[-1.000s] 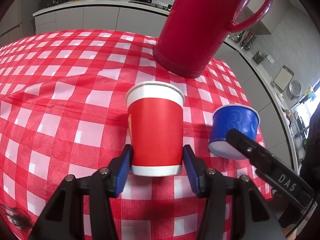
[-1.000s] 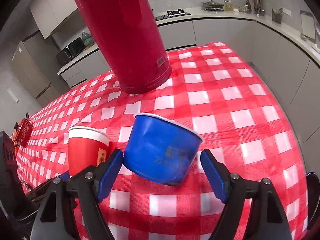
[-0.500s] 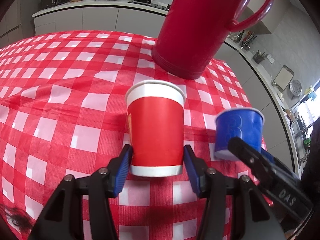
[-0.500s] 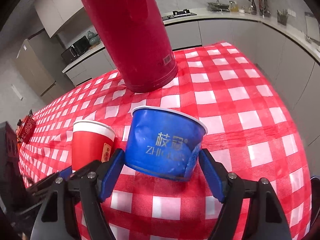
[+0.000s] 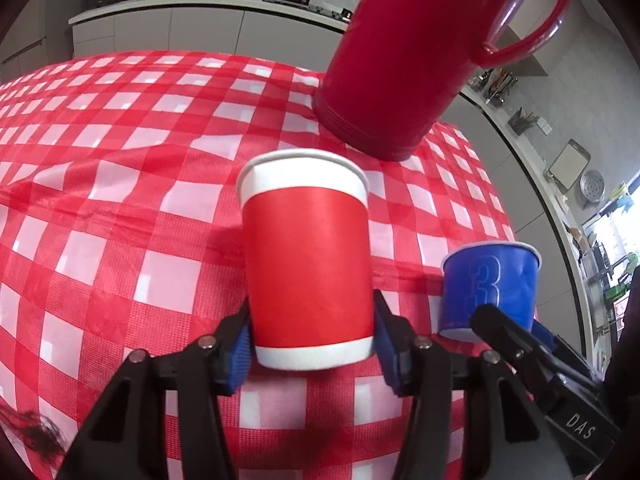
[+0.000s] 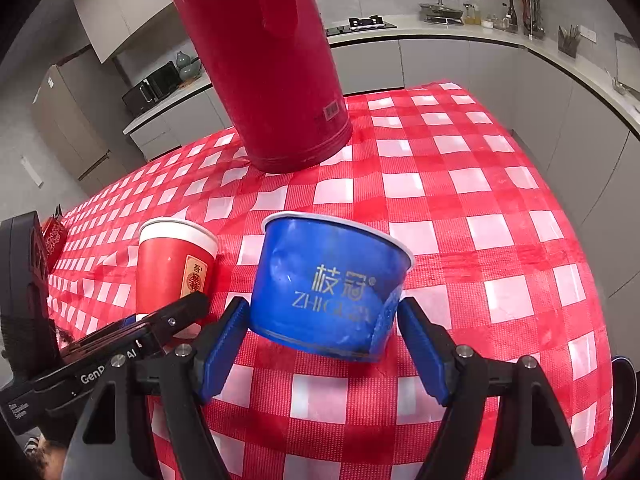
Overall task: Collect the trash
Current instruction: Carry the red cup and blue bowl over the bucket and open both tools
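Gripping the red paper cup (image 5: pixel 306 276) as before, my left gripper (image 5: pixel 312 350) hasn't shifted. My right gripper (image 6: pixel 322 344) now clasps the blue cup (image 6: pixel 330 288), upright rather than tilted, beside it on the checked tablecloth (image 6: pixel 460 184).

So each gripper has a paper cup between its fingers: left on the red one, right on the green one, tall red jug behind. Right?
One slip: the cup at the right gripper is blue, not green; the right wrist view shows the blue cup. The left gripper does hold the red cup, with the tall red jug behind.
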Demonstrator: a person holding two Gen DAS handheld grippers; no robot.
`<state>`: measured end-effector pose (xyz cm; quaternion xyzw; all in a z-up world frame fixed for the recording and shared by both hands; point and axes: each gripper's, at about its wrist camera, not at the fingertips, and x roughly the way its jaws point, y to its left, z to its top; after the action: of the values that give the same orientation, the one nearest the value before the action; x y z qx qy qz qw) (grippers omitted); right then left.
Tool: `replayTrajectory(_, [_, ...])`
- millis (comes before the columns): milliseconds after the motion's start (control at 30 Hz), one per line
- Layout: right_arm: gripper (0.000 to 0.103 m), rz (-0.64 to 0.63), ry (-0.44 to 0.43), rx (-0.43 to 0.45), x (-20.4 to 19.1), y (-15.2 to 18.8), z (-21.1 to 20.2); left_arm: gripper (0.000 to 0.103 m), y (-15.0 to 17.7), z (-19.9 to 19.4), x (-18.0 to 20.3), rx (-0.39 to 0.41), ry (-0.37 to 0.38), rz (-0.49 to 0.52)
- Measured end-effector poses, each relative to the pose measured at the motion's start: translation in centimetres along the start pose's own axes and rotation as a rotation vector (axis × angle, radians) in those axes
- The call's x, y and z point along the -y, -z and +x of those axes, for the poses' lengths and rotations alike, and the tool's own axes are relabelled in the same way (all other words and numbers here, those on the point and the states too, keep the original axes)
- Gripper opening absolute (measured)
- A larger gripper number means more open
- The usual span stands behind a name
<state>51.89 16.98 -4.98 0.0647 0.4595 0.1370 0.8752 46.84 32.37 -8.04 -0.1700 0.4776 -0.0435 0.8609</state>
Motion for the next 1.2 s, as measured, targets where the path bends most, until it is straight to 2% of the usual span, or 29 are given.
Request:
replayTrajectory(467, [0.077, 0.005, -0.02, 0.03, -0.1, 0.5, -1.2, 0.052, 0.7, -3.0, 1.1, 0.074, 0.005, 0.072])
replayTrajectory(867, [0.077, 0.035, -0.063, 0.052, 1.4, 2.8, -4.3, 0.052, 3.3, -5.7, 2.5, 0.105, -0.005, 0.099])
replayTrajectory(1200, [0.077, 0.047, -0.104, 0.079, 4.2, 5.4, -8.3, 0.052, 6.8, -7.5, 6.4, 0.138, -0.006, 0.121])
